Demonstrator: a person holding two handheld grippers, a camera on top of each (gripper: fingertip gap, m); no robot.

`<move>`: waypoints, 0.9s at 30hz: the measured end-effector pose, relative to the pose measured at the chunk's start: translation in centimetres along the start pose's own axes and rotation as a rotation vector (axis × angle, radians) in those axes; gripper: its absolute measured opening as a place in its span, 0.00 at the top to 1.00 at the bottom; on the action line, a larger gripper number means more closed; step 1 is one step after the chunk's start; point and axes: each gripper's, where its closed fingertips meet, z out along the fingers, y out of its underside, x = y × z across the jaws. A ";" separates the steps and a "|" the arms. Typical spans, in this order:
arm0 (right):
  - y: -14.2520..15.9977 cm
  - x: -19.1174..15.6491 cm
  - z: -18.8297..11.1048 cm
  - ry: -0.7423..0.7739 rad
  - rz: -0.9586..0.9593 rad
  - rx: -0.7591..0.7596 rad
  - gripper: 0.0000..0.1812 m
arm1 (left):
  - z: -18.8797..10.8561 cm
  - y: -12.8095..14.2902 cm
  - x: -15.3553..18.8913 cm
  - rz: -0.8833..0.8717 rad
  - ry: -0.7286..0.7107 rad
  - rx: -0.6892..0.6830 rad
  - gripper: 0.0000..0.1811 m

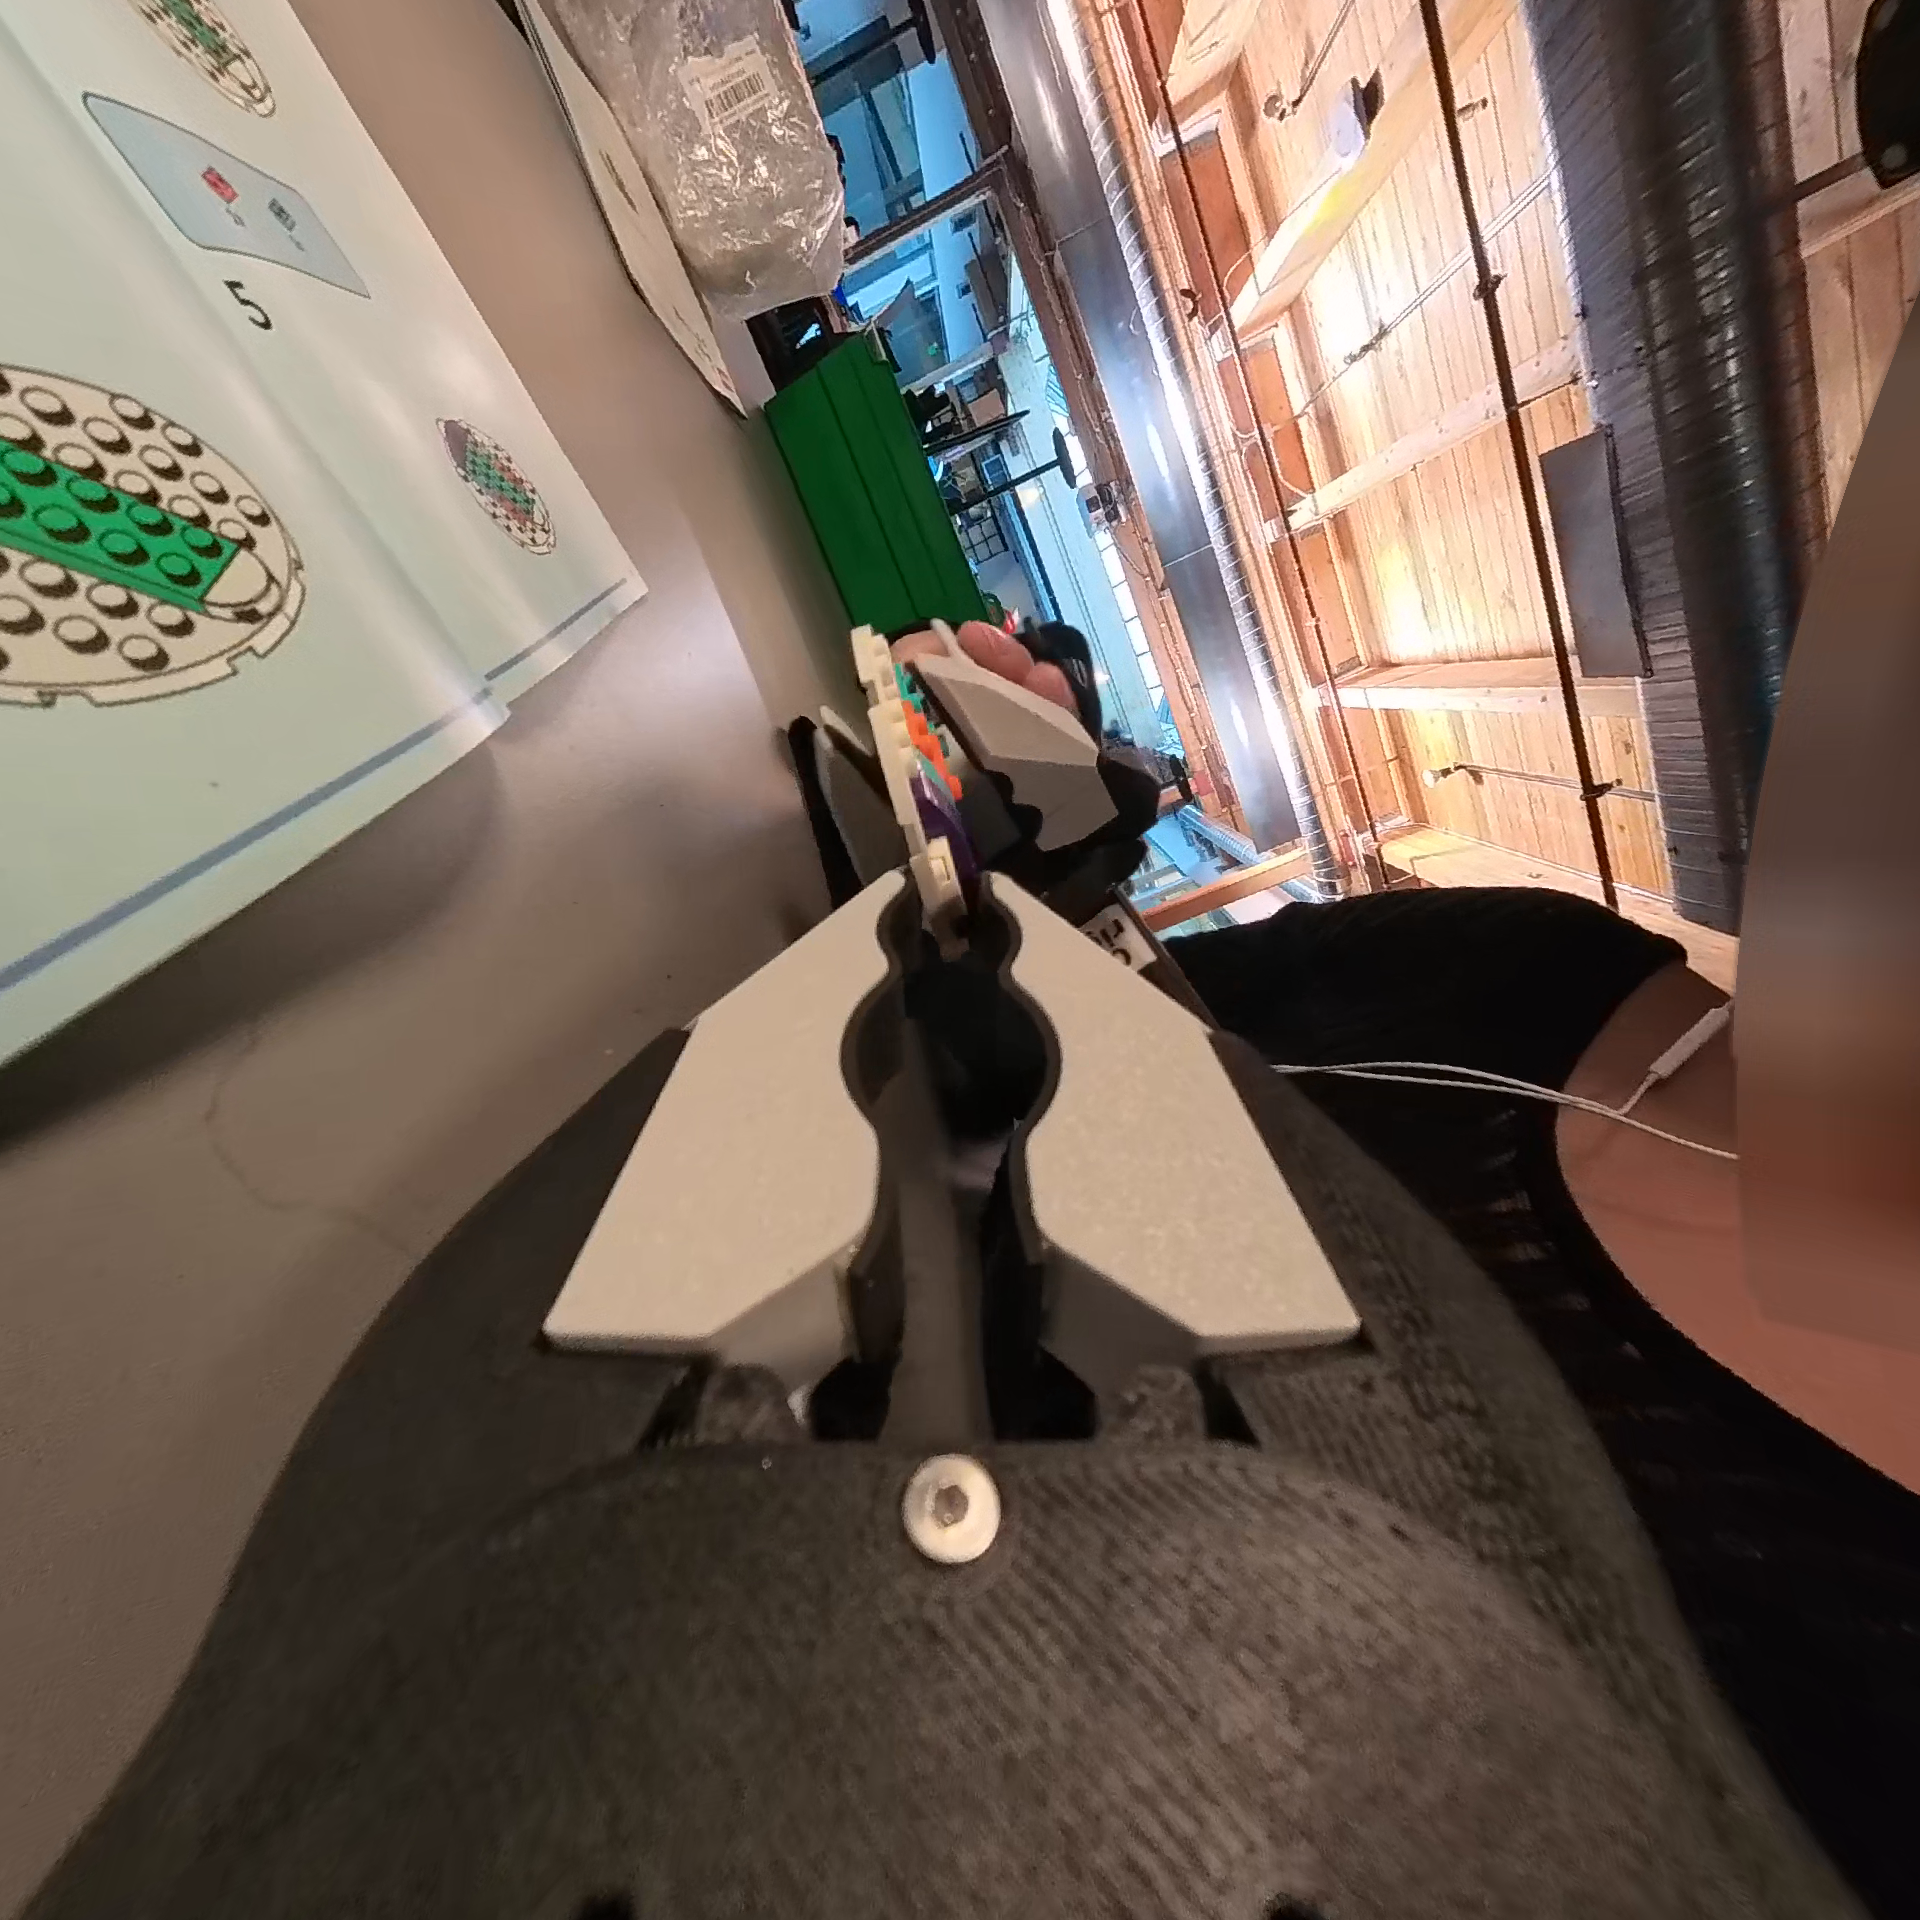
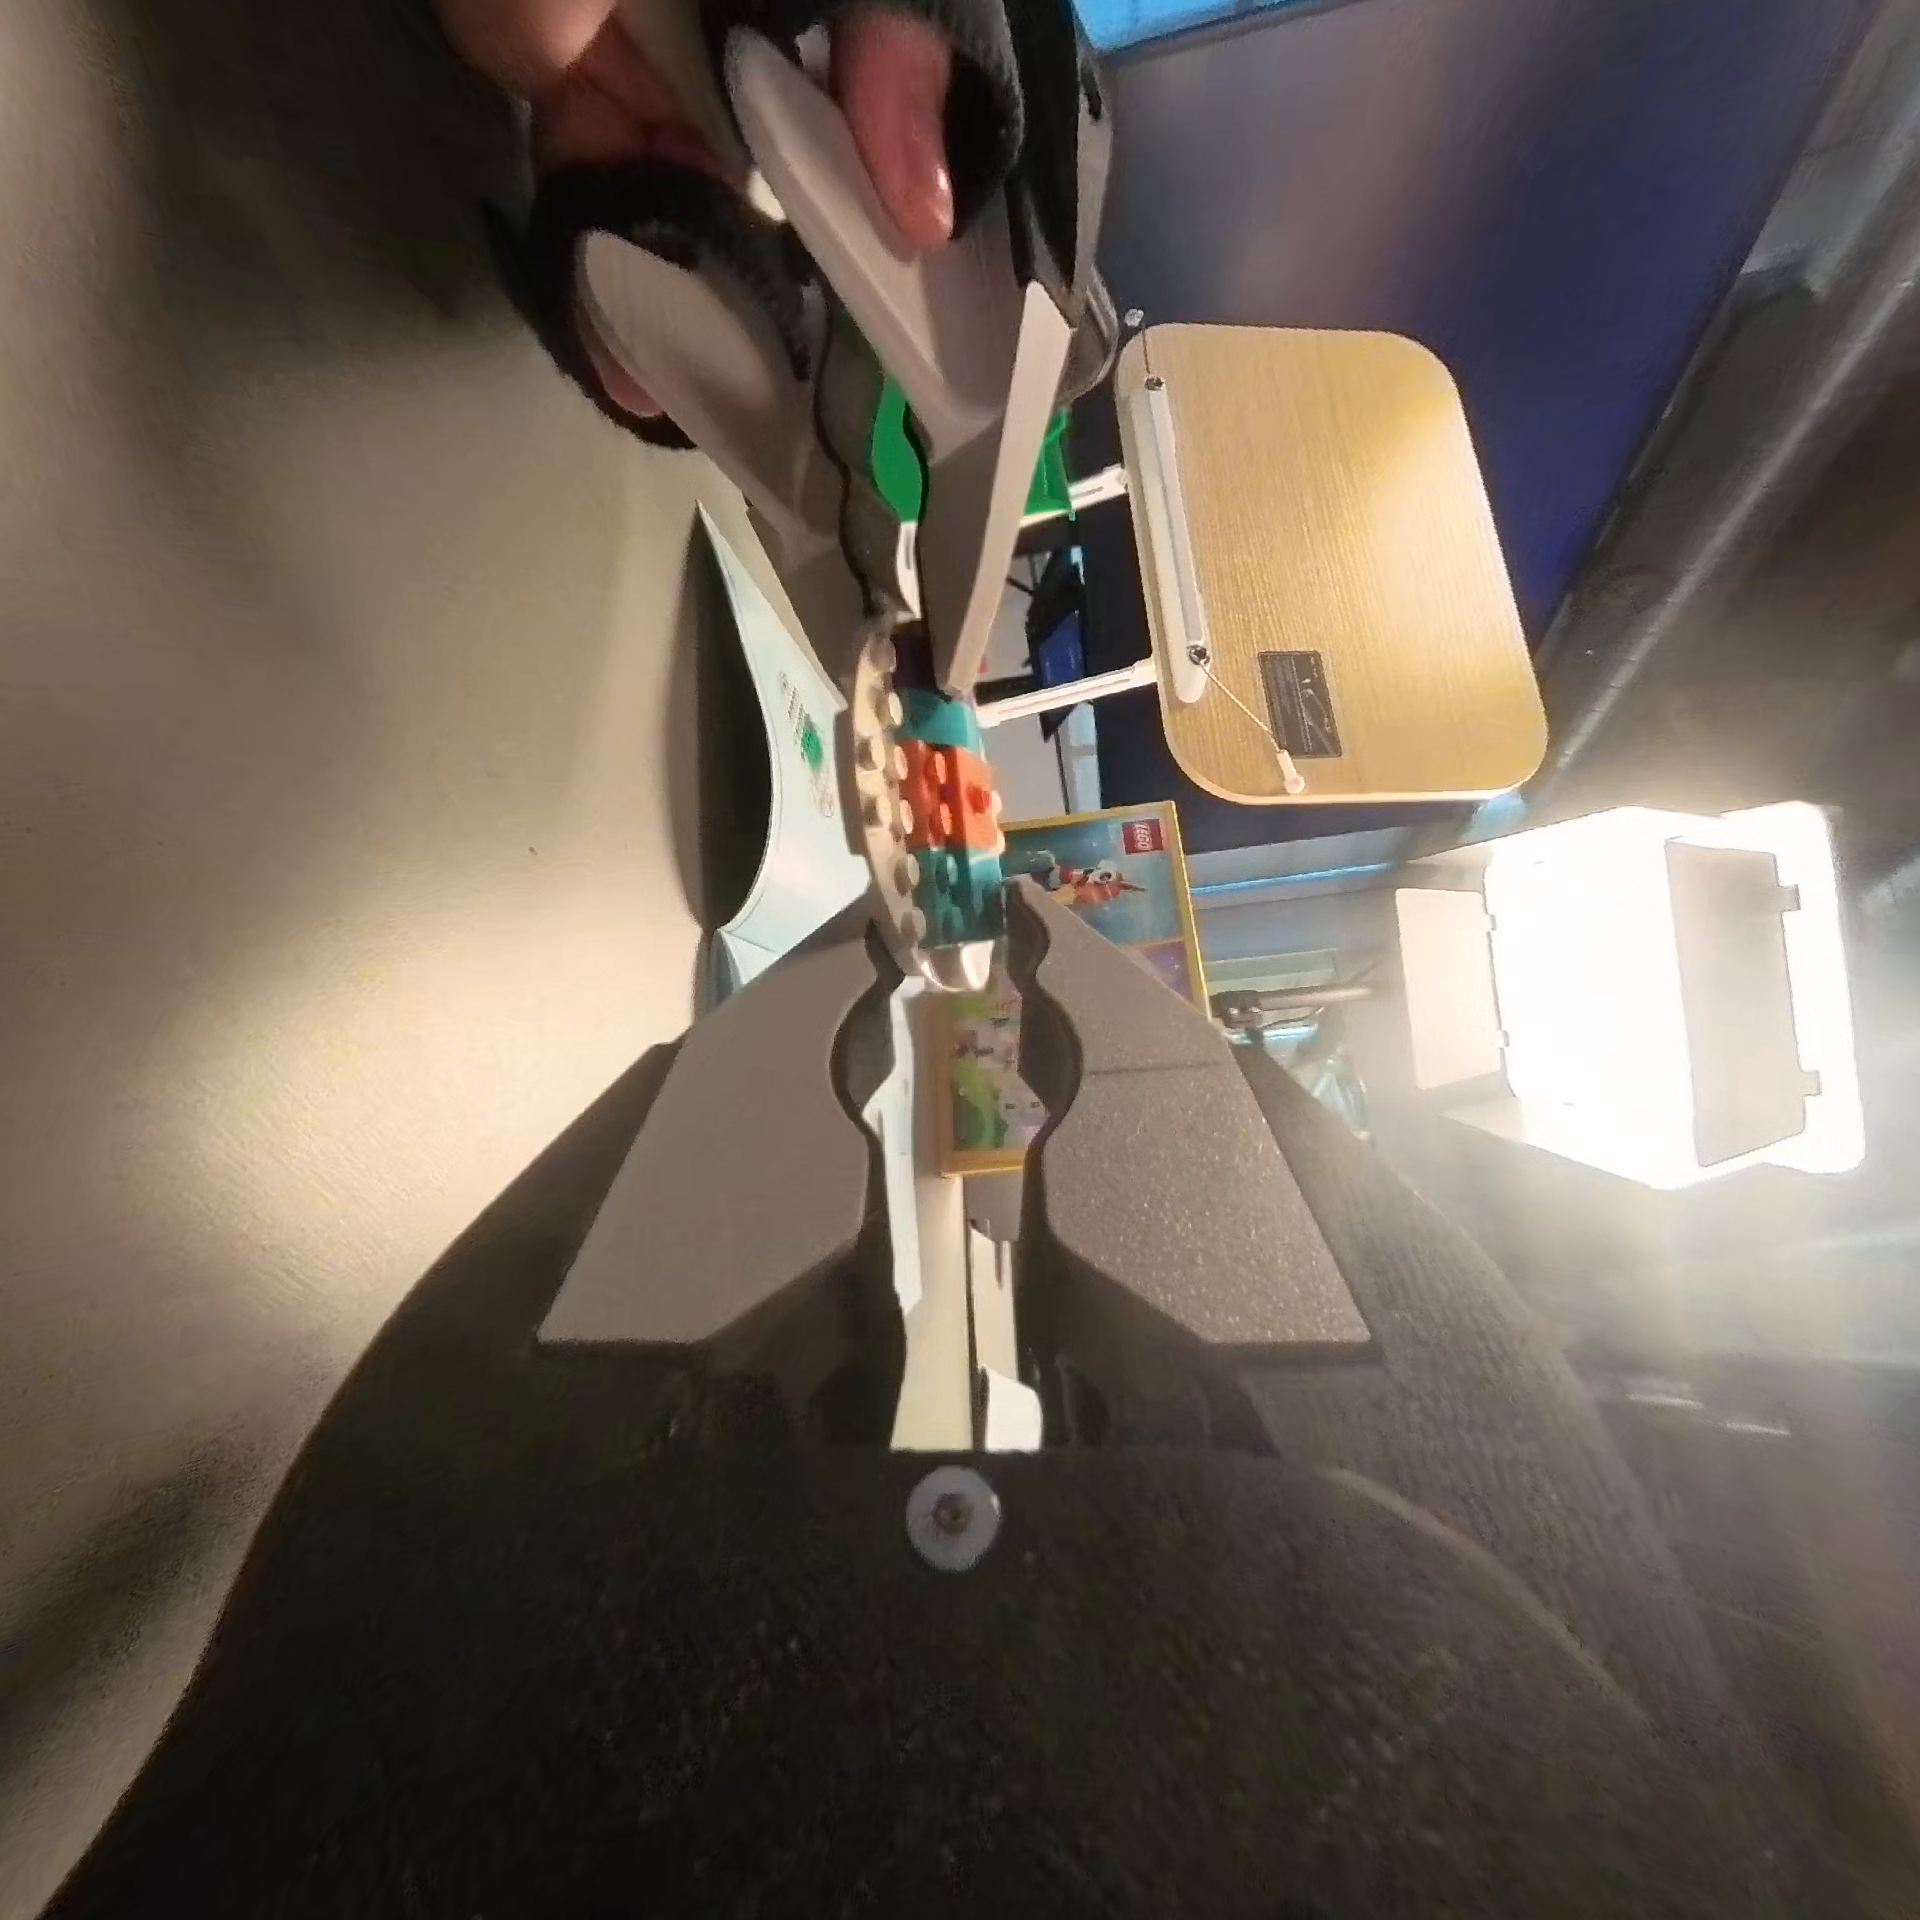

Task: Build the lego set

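The lego build [image 1: 920, 743] is a white round plate with teal, orange and purple bricks on one face, held on edge above the table. My left gripper [image 1: 948, 902] is shut on the plate's rim. My right gripper [image 2: 956, 920] is closed across the opposite end of the build [image 2: 935, 821], over the plate and a teal brick. Its grey fingers [image 1: 1023, 748] show beyond the build in the left wrist view. The left gripper's fingers [image 2: 987, 499] and a gloved hand show at the top of the right wrist view.
The open instruction booklet [image 1: 208, 520] lies on the grey table [image 1: 520, 987] to the left. A plastic bag [image 1: 738, 156] and a green object [image 1: 862, 499] stand farther back. The lego box [image 2: 1101, 904], a wooden tray [image 2: 1320, 582] and a bright lamp [image 2: 1662, 997] are behind. Less than 4 cm separates the two grippers' tips.
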 end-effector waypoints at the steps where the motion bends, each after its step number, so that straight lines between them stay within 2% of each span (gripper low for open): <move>1: 0.2 0.0 0.0 -0.004 0.013 -0.001 0.90 | 0.0 0.0 0.0 -0.002 0.002 0.002 0.96; 12: 2.9 -0.4 -0.9 -0.107 0.239 0.044 0.81 | -0.3 -0.4 0.2 -0.006 0.019 0.025 0.95; 27: 3.3 -0.7 -0.9 -0.124 0.265 0.036 0.82 | -0.2 -0.3 0.1 -0.010 0.015 0.021 0.96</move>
